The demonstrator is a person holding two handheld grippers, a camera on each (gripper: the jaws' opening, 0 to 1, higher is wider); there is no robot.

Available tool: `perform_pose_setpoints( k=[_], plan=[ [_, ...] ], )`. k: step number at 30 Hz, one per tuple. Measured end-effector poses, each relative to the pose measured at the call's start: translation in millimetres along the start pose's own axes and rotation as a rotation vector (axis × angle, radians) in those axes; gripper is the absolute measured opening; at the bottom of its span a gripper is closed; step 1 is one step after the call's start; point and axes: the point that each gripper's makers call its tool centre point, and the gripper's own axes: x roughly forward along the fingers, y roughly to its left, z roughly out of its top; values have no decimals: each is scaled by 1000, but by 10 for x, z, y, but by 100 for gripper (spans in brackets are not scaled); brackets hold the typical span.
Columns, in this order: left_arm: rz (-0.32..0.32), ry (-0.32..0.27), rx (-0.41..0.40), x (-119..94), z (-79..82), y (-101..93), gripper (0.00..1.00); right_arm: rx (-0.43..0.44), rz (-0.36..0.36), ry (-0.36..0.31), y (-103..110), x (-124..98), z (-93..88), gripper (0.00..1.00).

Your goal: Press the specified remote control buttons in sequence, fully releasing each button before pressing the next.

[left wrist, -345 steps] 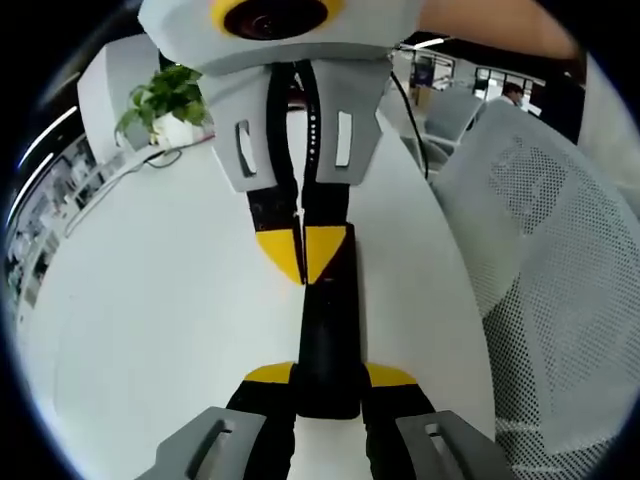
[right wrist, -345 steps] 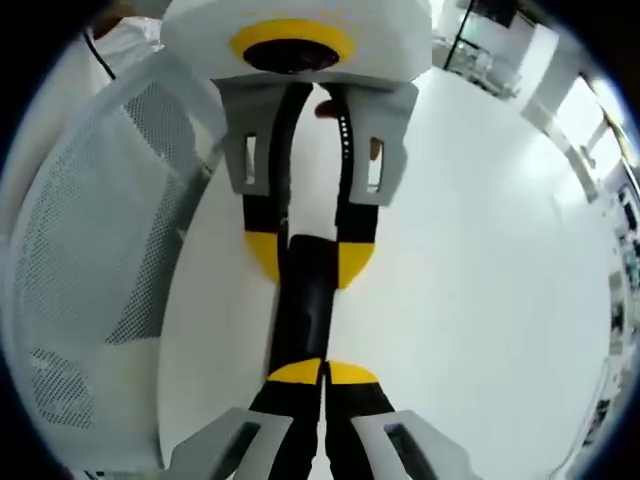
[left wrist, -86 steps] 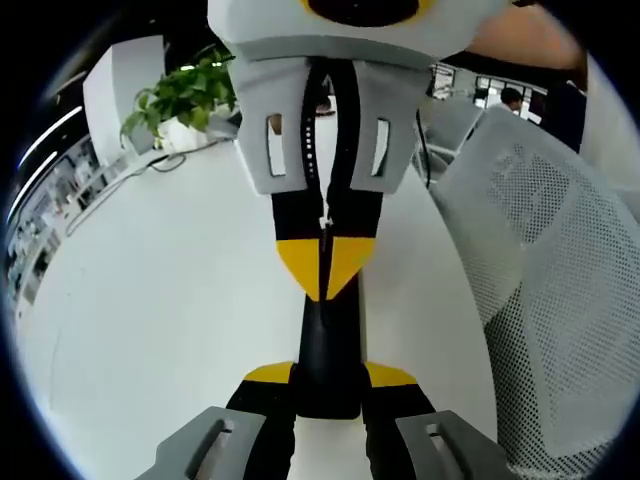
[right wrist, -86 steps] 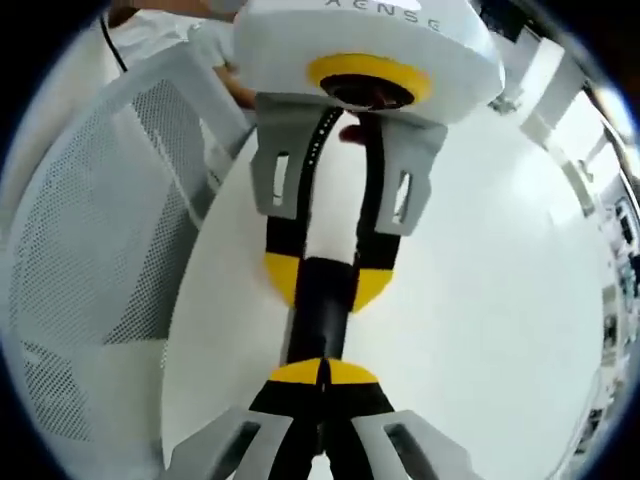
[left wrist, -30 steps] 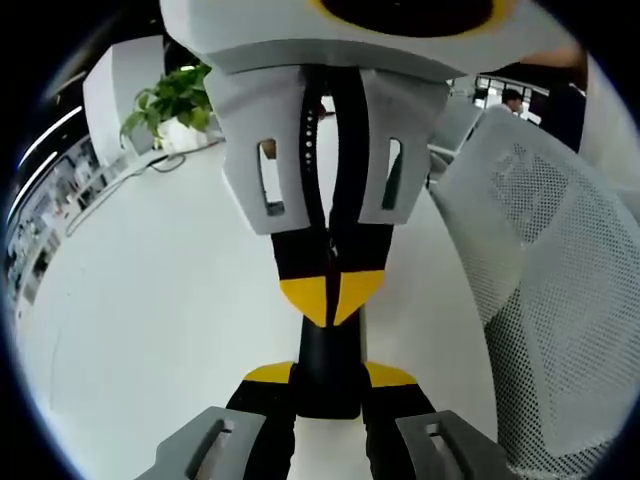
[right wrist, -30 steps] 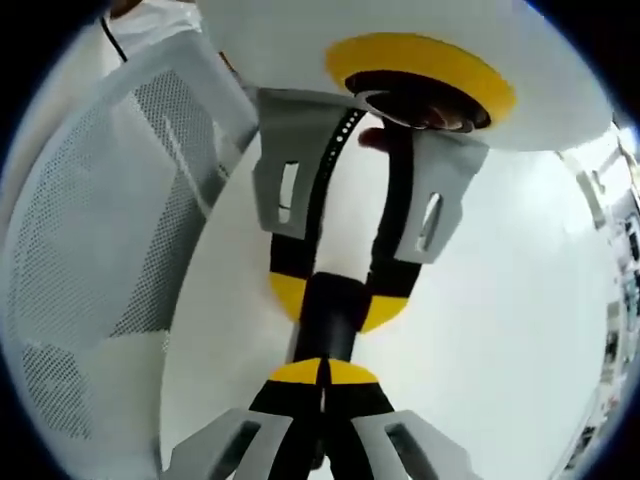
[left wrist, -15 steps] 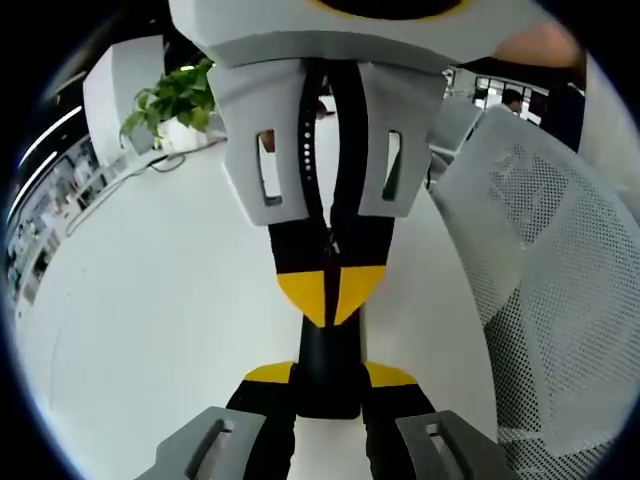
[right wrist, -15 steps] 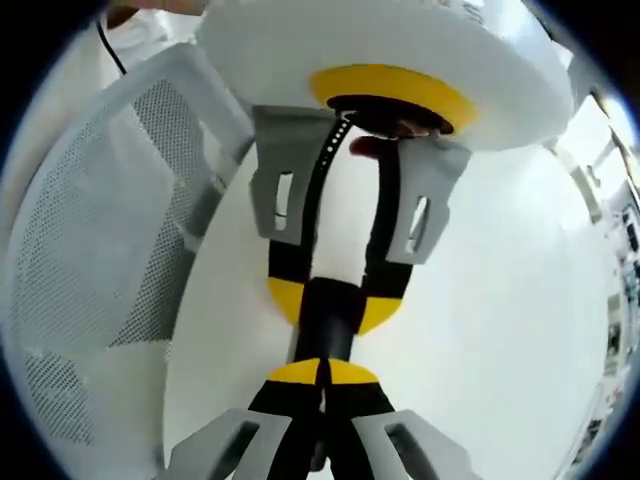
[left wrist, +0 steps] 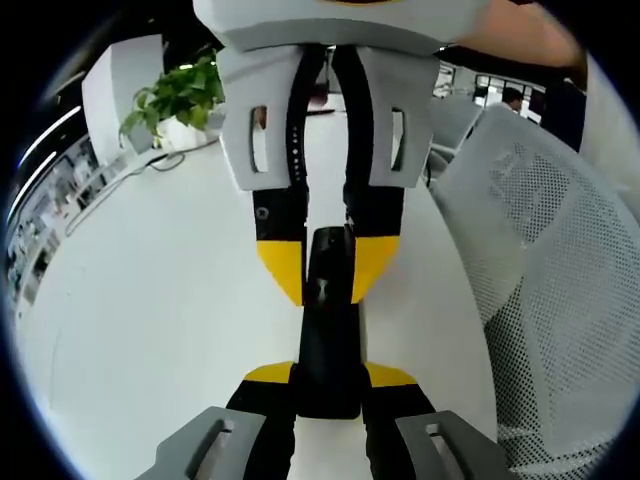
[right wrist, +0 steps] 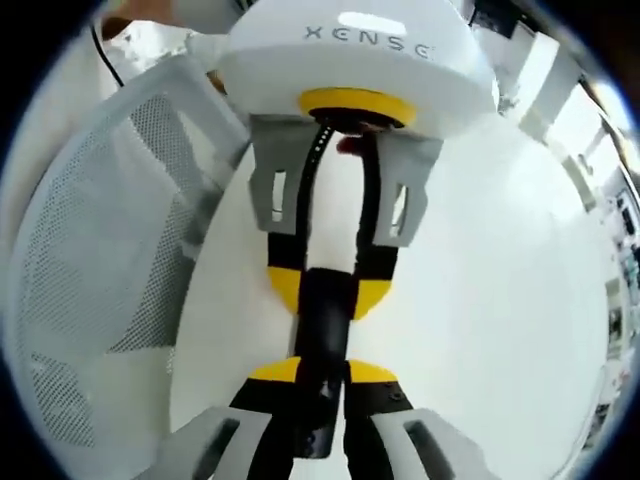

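The black remote control point(left wrist: 327, 330) is lying lengthwise between the two grippers over the white table point(left wrist: 150, 300). In the left gripper view, the left gripper point(left wrist: 328, 378) is clamping the remote's near end at 6 o'clock, while the right gripper point(left wrist: 328, 262) is reaching in from 12 o'clock, its yellow tips parted to either side of the far end. In the right gripper view those jaws point(right wrist: 321, 372) are straddling the remote point(right wrist: 322, 330), possibly touching it. A white mesh chair point(left wrist: 540, 260) is standing at 3 o'clock.

office | white desk point(left wrist: 150, 300) | mesh chair point(left wrist: 540, 260) | potted plant point(left wrist: 175, 95) | background workstations
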Motion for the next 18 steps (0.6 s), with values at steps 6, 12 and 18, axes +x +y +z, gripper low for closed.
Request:
perform_pose_setpoints(
  k=[6,12,18],
  plan=[
    [0,2,0,2,0,-1,25,20,0,3,8,-27,-60,14],
    [-1,5,2,0,1,-5,25,36,1,11,28,-51,-143,17],
    [0,6,3,2,2,-10,25,52,2,24,58,-79,-254,19]
  ],
)
